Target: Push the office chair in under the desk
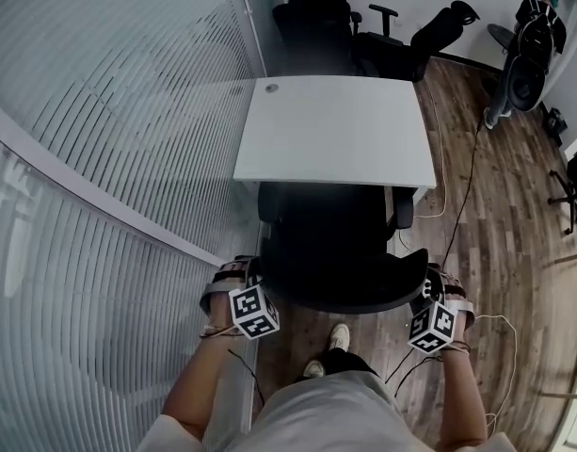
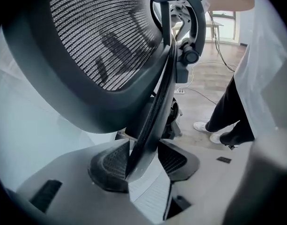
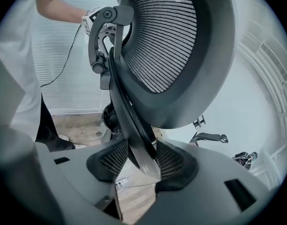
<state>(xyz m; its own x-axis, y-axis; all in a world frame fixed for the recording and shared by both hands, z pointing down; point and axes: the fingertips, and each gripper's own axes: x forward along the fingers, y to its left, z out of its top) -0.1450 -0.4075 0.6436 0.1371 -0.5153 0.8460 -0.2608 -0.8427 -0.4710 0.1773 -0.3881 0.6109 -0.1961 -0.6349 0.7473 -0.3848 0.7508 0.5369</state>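
Both tongs clamped on office chair [image 1: 330,243] backrest rim: left tongs [image 2: 143,159] at 8 o'clock, right tongs [image 3: 142,162] at 4 o'clock. Seat front seems tucked under counter [image 1: 335,130] 6 o'clock edge. Backrest out; likely short push toward 12 o'clock left.

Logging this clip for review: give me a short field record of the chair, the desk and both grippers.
chair: black mesh-backed office chair, partly under desk, backrest outside it
desk: white rectangular desk, ahead of the person
left gripper: shut on backrest rim, left side
right gripper: shut on backrest rim, right side
floor: brown wood-plank floor
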